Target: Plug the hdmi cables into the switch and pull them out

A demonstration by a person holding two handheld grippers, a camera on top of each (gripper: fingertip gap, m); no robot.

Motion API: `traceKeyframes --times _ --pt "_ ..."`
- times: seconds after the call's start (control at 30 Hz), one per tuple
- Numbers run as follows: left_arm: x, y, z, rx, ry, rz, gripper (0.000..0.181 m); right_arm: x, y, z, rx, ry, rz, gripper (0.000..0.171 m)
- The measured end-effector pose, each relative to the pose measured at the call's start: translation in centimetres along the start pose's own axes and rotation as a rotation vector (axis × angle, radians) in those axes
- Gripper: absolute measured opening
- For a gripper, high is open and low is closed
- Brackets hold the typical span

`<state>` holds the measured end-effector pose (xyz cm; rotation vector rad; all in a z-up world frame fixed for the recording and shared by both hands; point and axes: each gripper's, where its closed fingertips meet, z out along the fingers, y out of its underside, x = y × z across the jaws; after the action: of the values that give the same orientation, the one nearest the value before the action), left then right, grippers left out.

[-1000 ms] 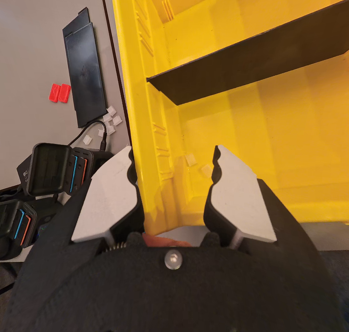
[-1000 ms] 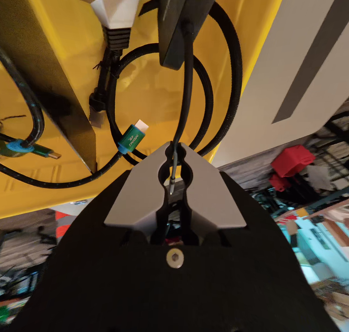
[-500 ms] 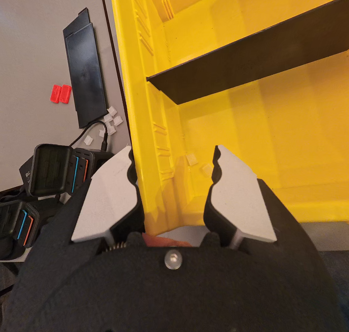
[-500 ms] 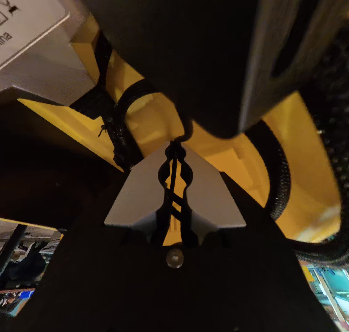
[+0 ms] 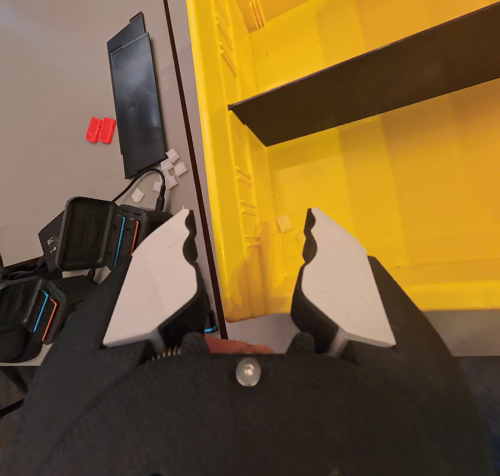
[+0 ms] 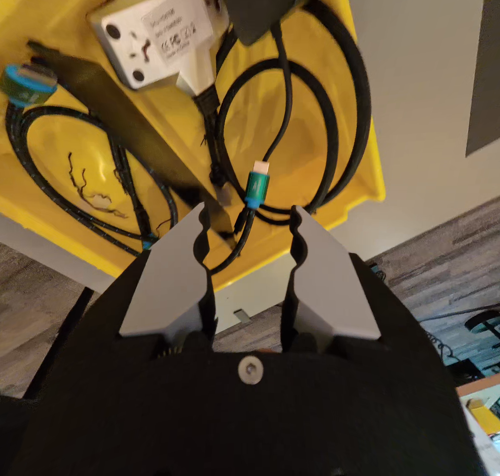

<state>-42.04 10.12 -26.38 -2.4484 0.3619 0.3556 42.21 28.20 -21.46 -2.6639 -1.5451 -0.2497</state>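
Right claw (image 6: 247, 210) gapes empty before a green HDMI plug (image 6: 256, 185) at 12 o'clock; left claw (image 5: 250, 214) spread wide, straddling the yellow bin (image 5: 216, 111) wall.

— What is under everything?

— A flat grey table (image 5: 67, 57). A dark line runs along it.

— What sits right on it?

— A big yellow bin (image 5: 216, 165) sits on the right part. Left of the line lies a flat black panel (image 5: 135, 106). Just beside it are two little red blocks (image 5: 100, 129), side by side. Near the panel's bottom end are some small white bits (image 5: 173, 165). A thin black cord (image 5: 146, 179) curls there too. Black boxes with blue and orange stripes (image 5: 89, 235) are at the table's near edge.
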Motion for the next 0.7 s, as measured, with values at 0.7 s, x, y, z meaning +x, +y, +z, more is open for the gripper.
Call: traceKeyframes --times 0.7 --pt "1.1 0.3 1.9 0.05 0.213 -0.13 0.006 -6.0 8.8 4.1 0.367 -0.304 0.506 0.022"
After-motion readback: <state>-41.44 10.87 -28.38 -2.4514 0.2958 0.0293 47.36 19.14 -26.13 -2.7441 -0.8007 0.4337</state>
